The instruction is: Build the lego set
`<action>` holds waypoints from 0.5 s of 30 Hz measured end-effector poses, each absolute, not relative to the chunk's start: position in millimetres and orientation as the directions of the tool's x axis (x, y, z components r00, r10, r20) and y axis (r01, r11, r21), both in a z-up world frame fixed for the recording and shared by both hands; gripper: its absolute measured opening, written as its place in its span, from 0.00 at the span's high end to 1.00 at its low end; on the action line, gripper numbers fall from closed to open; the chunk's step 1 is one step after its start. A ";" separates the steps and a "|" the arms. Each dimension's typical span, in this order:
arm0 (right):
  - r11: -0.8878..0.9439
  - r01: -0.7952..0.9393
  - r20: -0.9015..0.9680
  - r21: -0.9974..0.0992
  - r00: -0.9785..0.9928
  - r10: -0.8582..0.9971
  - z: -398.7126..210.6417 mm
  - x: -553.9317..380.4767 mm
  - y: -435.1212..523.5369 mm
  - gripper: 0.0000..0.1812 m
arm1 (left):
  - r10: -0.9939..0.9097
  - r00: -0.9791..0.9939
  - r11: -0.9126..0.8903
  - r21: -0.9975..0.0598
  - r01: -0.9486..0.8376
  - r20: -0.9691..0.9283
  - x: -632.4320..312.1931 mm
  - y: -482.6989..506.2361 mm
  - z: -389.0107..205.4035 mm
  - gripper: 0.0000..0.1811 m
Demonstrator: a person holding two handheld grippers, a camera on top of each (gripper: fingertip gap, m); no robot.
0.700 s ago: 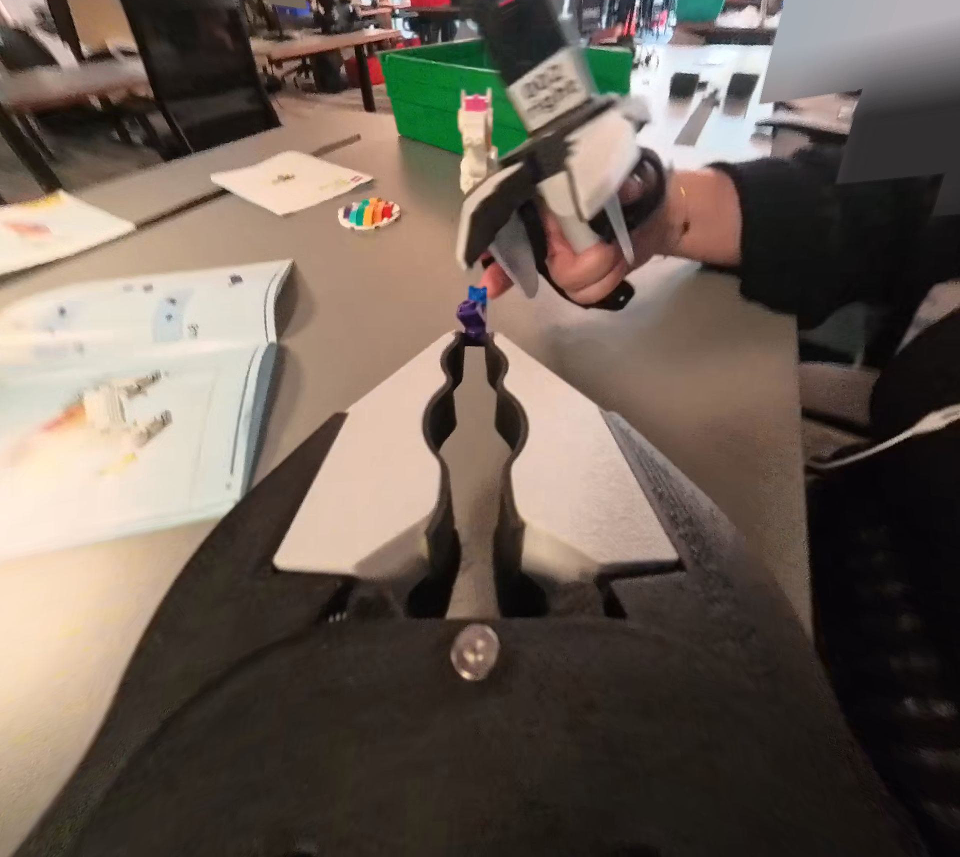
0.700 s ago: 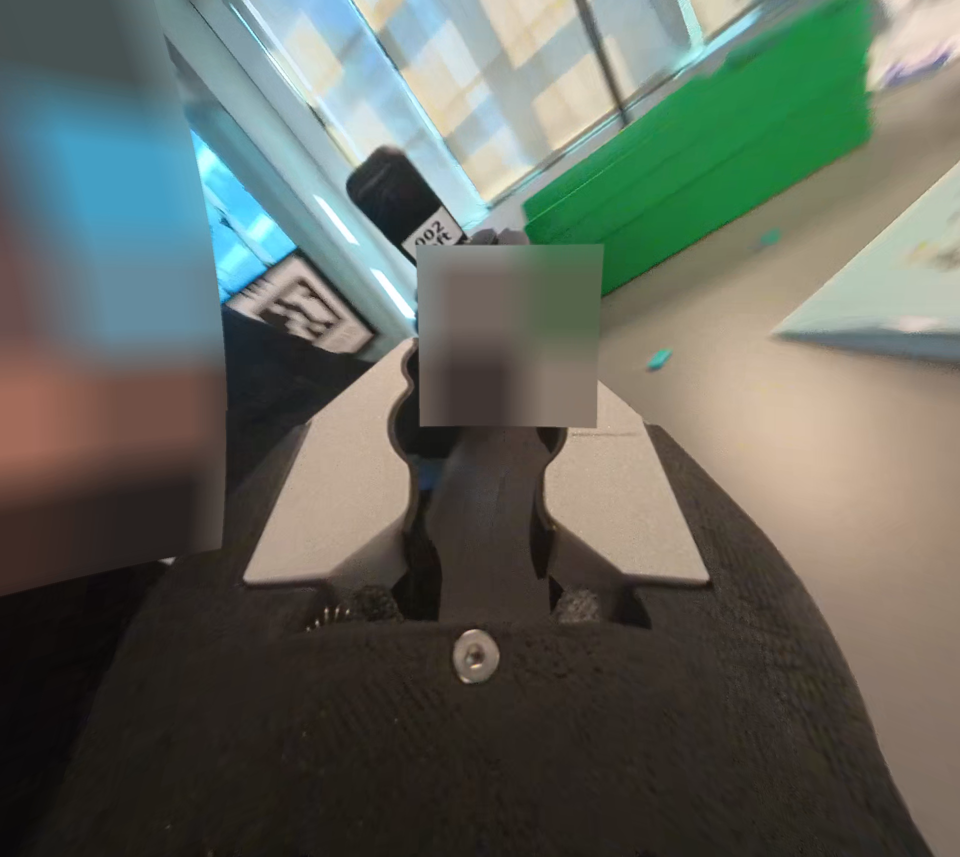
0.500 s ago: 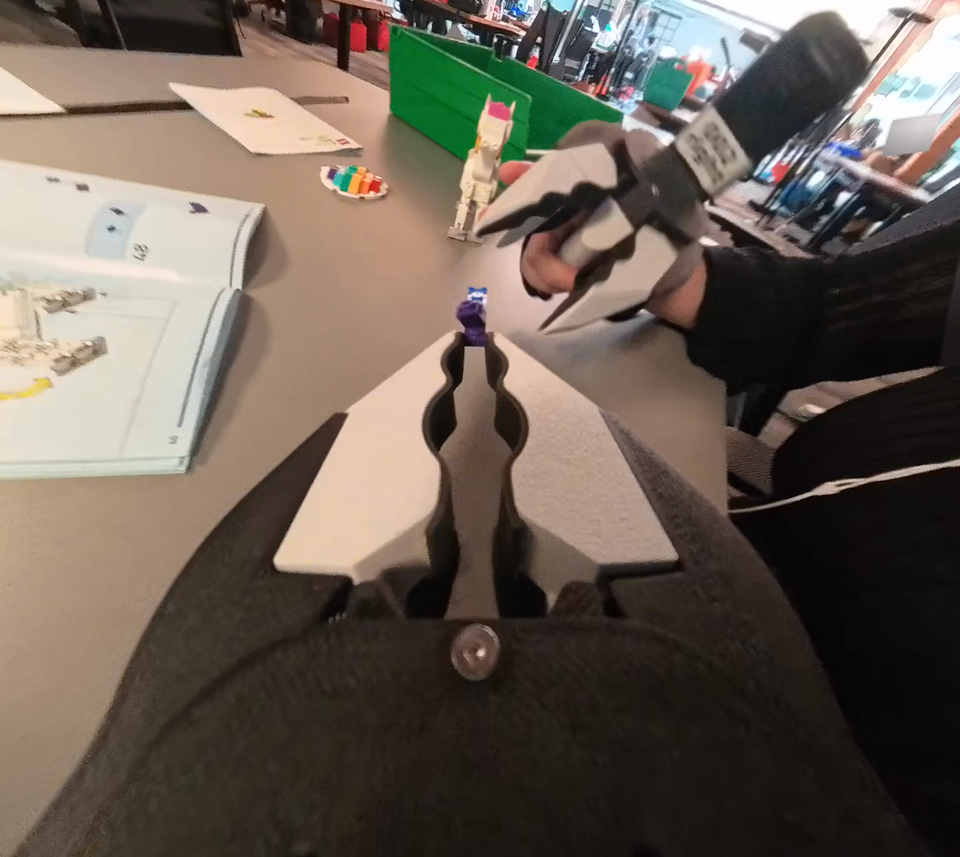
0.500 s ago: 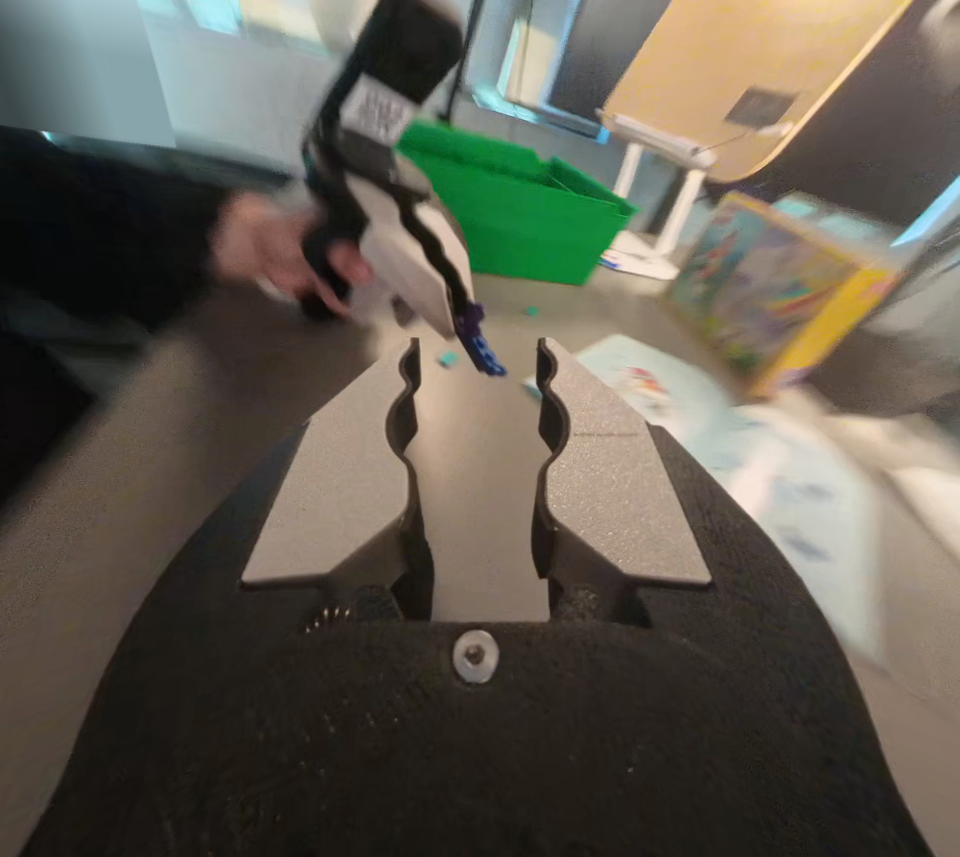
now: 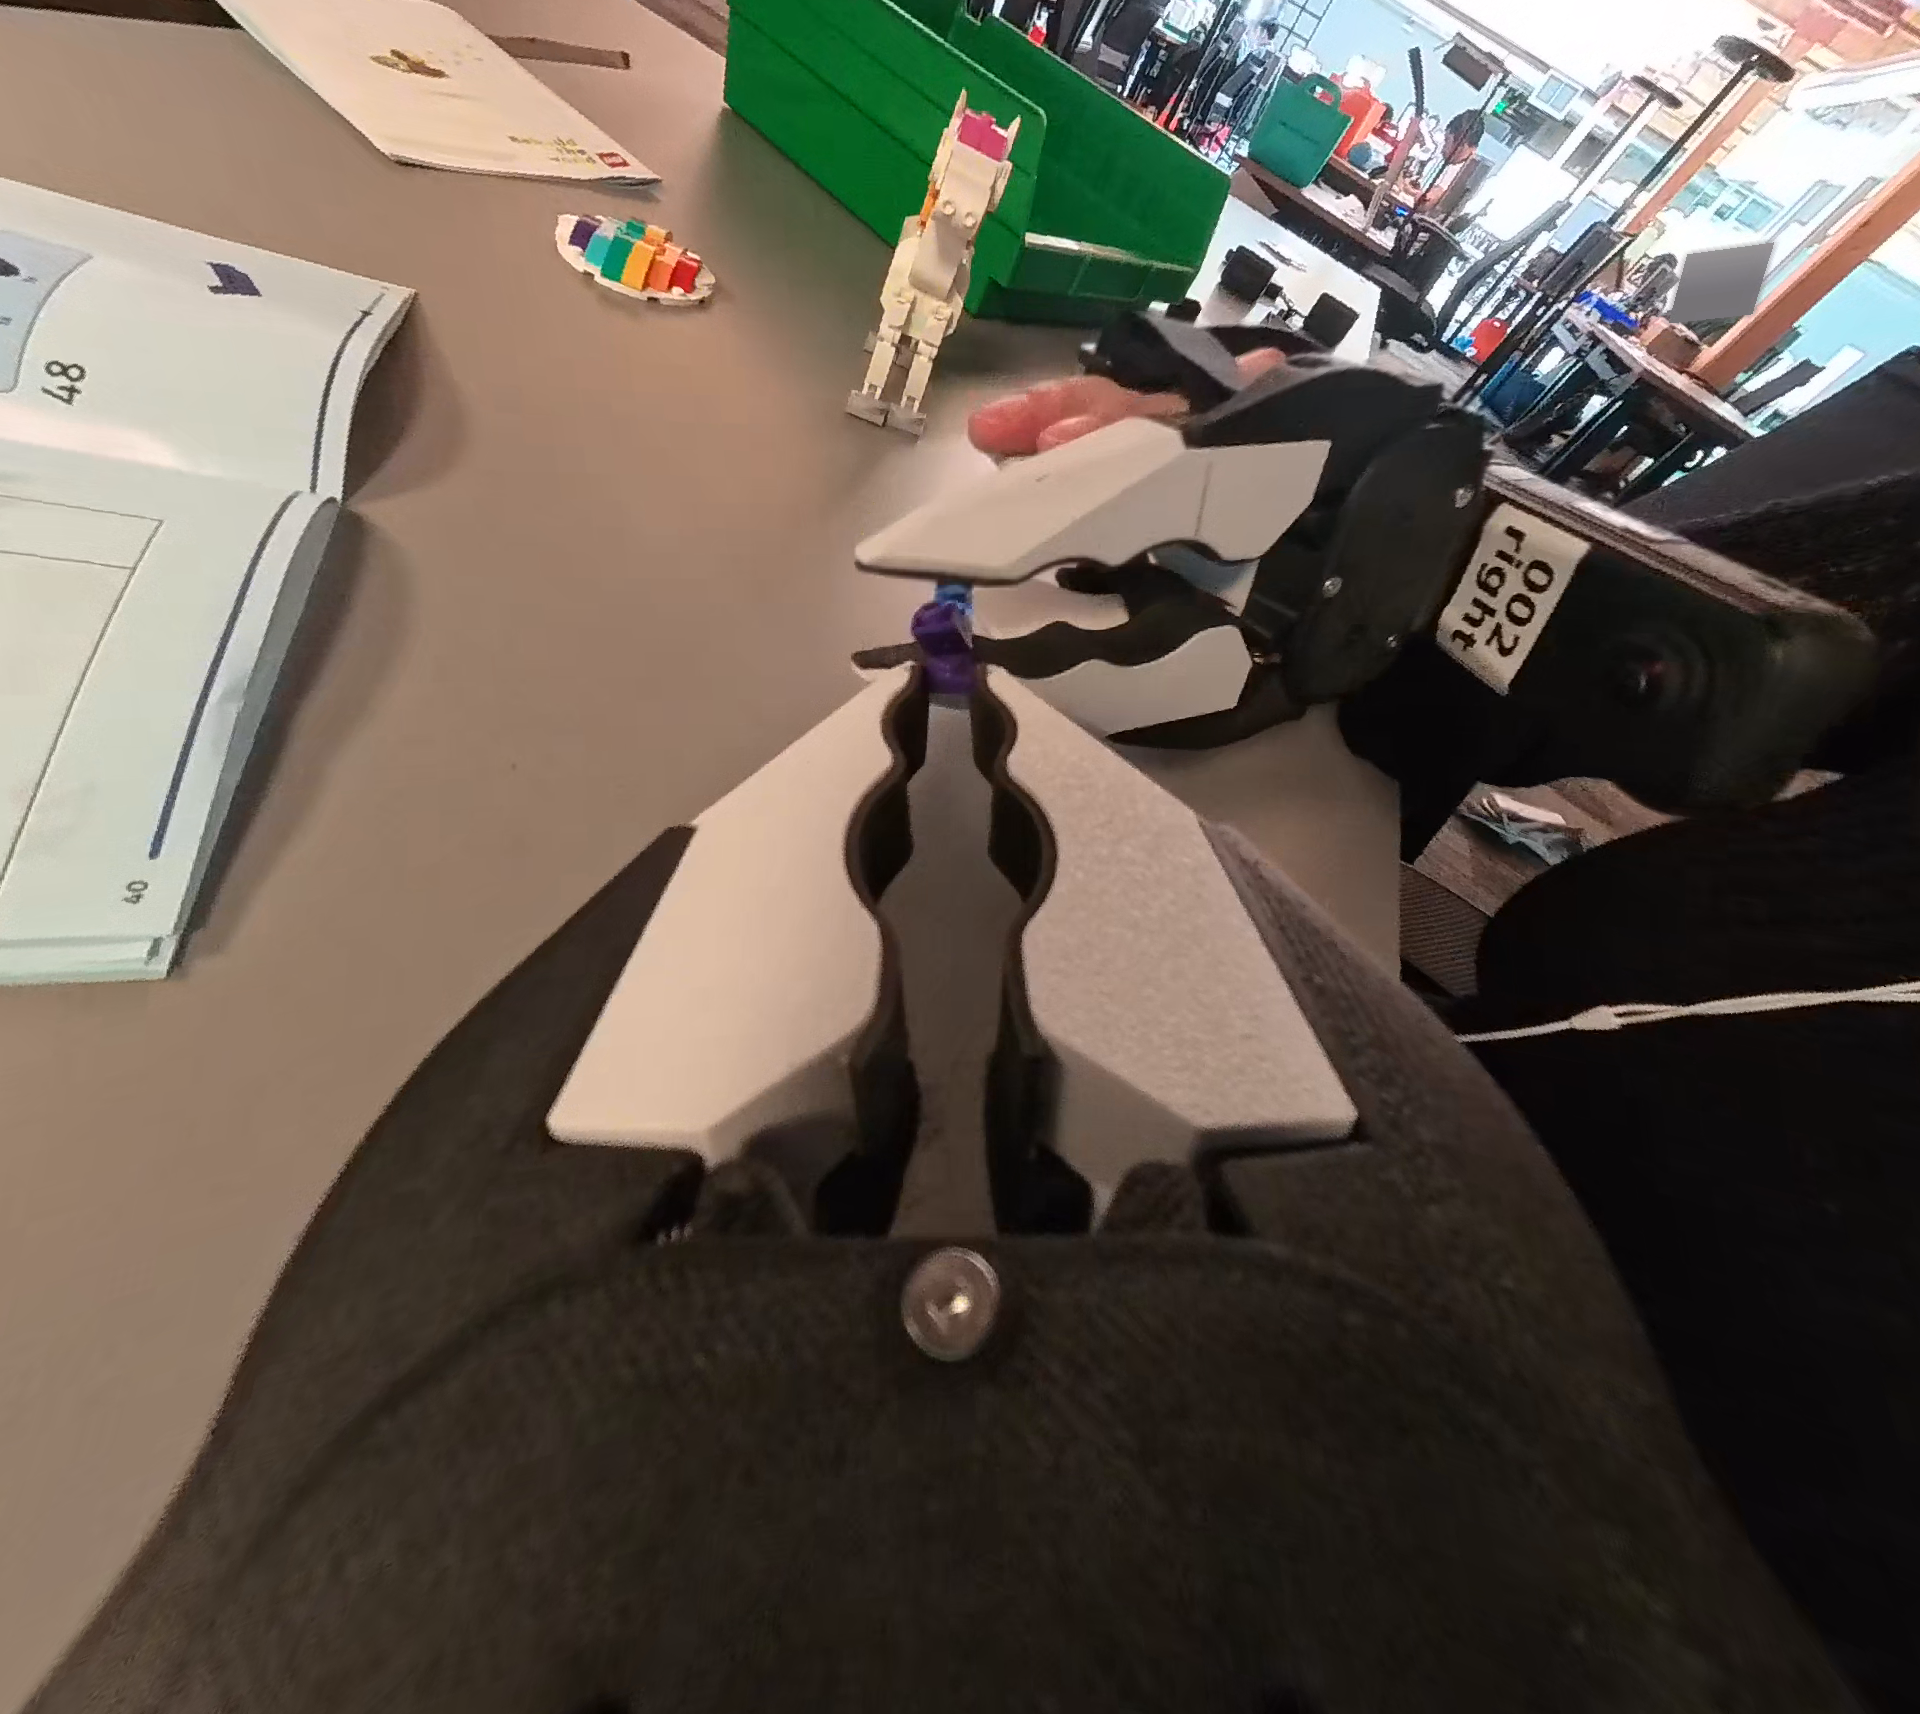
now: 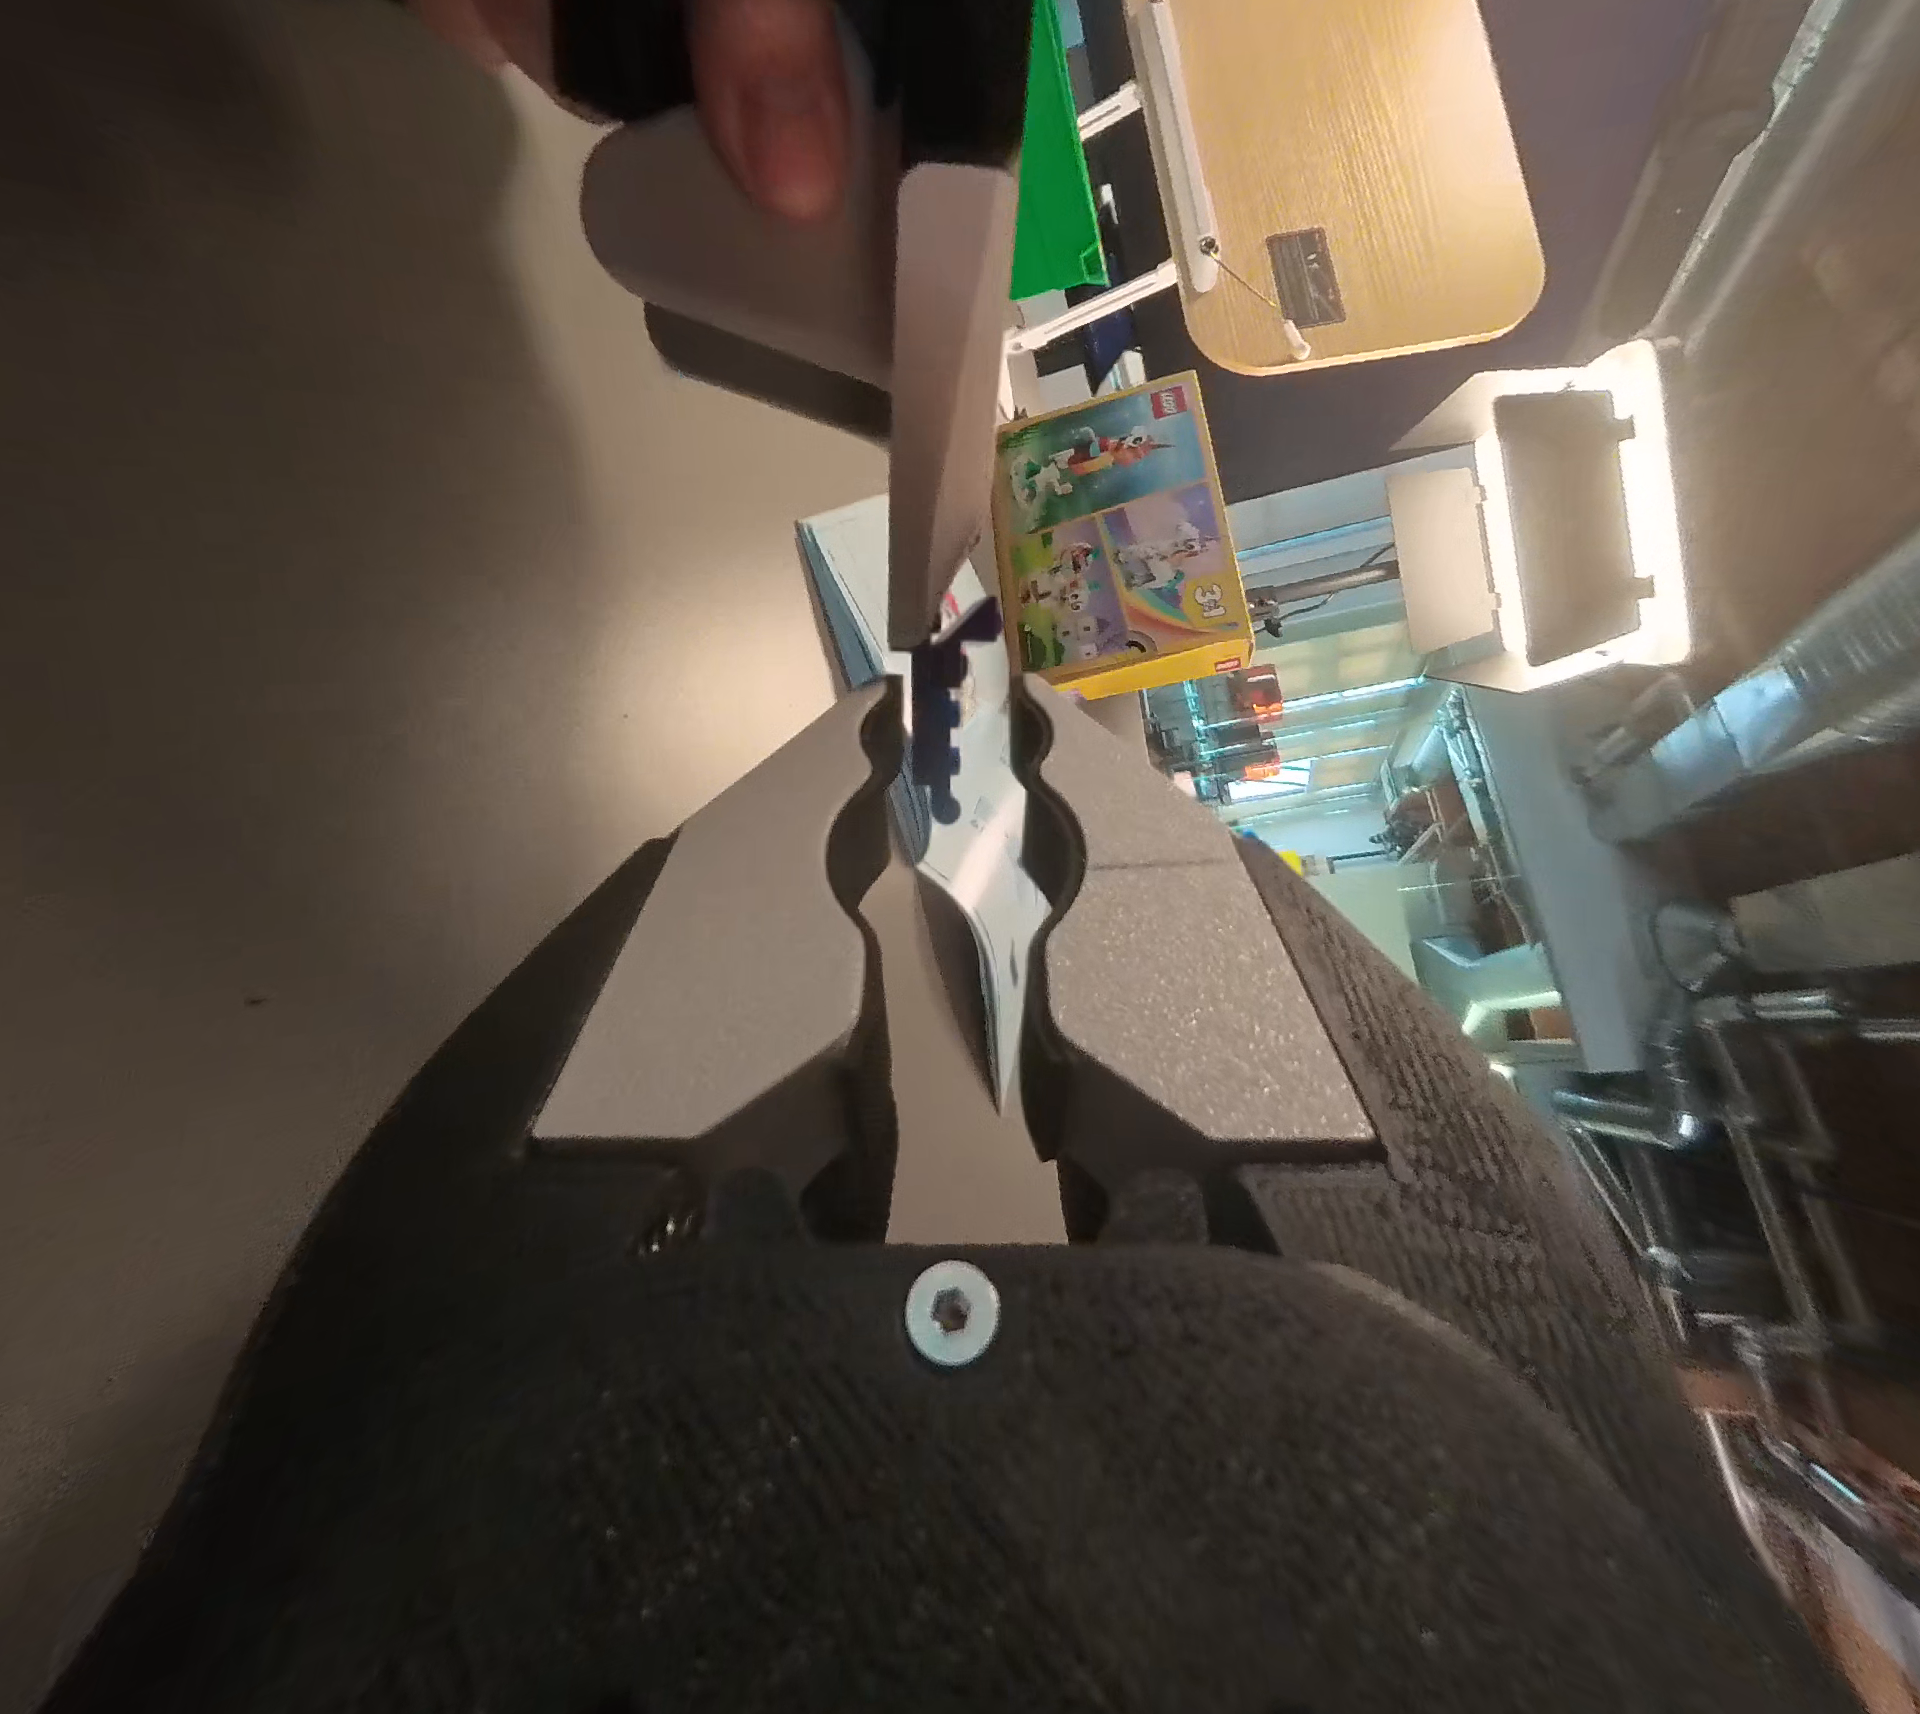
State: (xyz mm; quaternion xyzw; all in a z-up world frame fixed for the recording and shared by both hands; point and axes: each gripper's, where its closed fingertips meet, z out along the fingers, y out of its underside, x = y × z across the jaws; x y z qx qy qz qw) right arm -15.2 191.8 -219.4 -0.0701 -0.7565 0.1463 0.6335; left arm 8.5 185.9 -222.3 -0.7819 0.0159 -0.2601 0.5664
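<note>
left gripper: clamped on purple-and-blue lego piece at its tips, above the table | right gripper: 2 fingers apart, turned sideways, straddling the piece's top and bottom | piece's long axis runs fingertip to fingertip, ready to squeeze, I judge

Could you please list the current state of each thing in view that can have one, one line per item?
left gripper: shut on the purple and blue piece.
purple and blue piece: held at the left fingertips, above the table.
right gripper: open, its jaws either side of the piece.
white lego animal: assembled, standing upright on the table.
instruction booklet: lying open.
green bin: open-topped; contents not visible.
lego box: standing on the table; whether sealed is unclear.
</note>
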 end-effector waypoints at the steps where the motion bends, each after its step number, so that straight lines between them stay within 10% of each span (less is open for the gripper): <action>1: 0.949 -0.075 0.938 -0.307 -0.193 0.288 -220.7 -15.3 191.7 0.91 | -0.317 0.864 -0.360 -0.893 0.271 0.390 8.6 186.3 -222.6 0.96; 8: 0.957 -0.047 0.941 -0.287 -0.202 0.273 -224.0 -17.6 192.6 0.97 | -0.304 0.866 -0.371 -0.886 0.277 0.397 7.7 188.2 -224.6 0.96; 15: 0.997 -0.070 0.989 -0.016 -0.146 0.006 -226.6 -15.7 193.0 0.97 | -0.304 0.864 -0.423 -0.870 0.254 0.400 10.6 188.5 -232.2 0.96</action>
